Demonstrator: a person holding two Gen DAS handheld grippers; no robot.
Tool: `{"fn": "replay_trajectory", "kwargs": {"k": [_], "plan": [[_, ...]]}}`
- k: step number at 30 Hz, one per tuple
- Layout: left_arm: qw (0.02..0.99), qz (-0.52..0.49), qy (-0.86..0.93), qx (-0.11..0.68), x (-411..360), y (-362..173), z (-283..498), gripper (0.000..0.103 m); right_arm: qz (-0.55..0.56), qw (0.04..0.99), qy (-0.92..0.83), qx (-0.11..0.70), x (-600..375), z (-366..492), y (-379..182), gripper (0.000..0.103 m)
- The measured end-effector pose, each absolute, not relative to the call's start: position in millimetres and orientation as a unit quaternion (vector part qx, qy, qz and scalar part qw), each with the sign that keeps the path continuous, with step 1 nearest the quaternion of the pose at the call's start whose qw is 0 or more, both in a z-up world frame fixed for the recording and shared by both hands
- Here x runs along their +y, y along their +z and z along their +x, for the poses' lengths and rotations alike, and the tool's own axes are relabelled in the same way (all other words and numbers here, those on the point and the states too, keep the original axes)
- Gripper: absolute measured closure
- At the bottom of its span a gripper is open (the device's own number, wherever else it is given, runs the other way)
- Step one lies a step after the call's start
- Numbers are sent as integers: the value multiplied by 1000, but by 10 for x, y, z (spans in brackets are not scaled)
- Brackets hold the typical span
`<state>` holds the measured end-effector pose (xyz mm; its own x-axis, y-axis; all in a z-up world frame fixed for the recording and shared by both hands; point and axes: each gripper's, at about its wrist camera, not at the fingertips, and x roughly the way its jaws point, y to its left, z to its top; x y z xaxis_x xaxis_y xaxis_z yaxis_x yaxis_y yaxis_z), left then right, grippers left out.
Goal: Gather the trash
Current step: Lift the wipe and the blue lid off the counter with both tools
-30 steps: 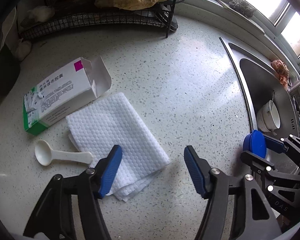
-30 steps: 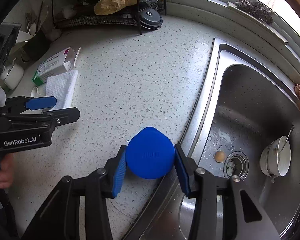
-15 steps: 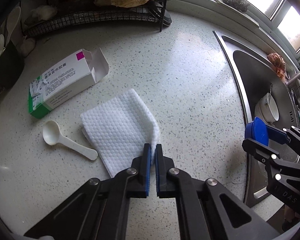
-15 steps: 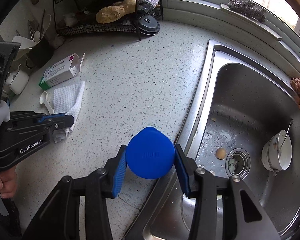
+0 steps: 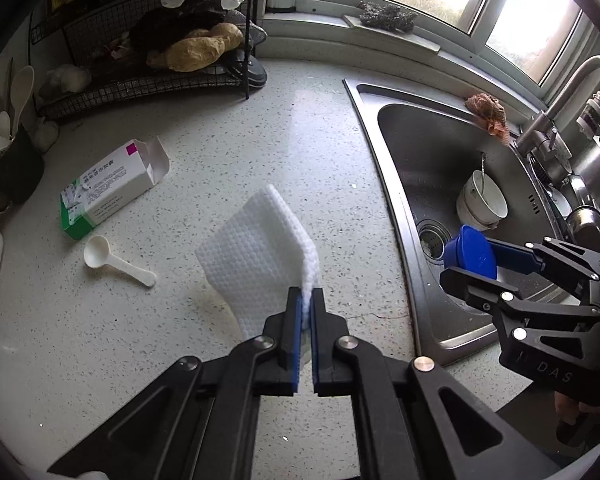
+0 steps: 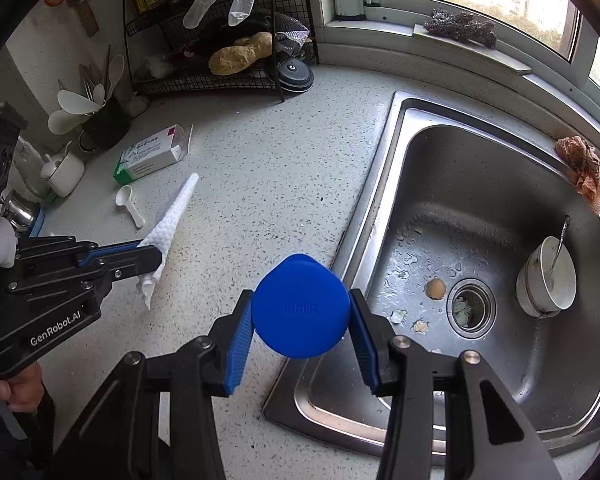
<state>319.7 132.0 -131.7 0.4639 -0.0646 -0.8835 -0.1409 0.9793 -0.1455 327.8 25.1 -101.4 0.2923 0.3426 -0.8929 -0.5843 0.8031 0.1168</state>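
My left gripper (image 5: 307, 300) is shut on one edge of a white embossed paper towel (image 5: 256, 260), which hangs lifted off the speckled counter (image 5: 240, 152). From the right wrist view the towel (image 6: 172, 220) slants up out of the left gripper (image 6: 152, 254). My right gripper (image 6: 300, 308) is shut on a blue plastic cap (image 6: 300, 306), held above the counter's edge by the sink (image 6: 384, 152). In the left wrist view the cap (image 5: 470, 252) and right gripper (image 5: 474, 262) hover over the sink (image 5: 364, 92). An open white and green medicine box (image 5: 108, 188) and a white plastic scoop (image 5: 116, 266) lie on the counter.
A black wire rack (image 5: 148, 80) with sponges and hanging gloves stands at the back. A utensil holder (image 6: 100, 120) and white teapot (image 6: 62, 170) sit at the left. The sink holds a white bowl with a spoon (image 6: 548, 280), food scraps near the drain (image 6: 470, 304). A faucet (image 5: 564, 96) rises at right.
The left gripper closed on the towel's edge and lifted it off the counter. Both grippers rose and drew back, the right still gripping the blue cap.
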Motion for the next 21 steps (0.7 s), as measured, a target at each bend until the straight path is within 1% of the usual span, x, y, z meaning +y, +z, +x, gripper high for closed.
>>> {"fn": "replay_trajectory", "kwargs": {"k": [10,21], "plan": [[860,-79,-32,504,566,-1120,2712,100,-105,820,249,504,-471,2691,-751,60],[856,-24,-109,504,-534,-1196,2030,100,-68,848,173,496,-1442,1810,-629,60]]}}
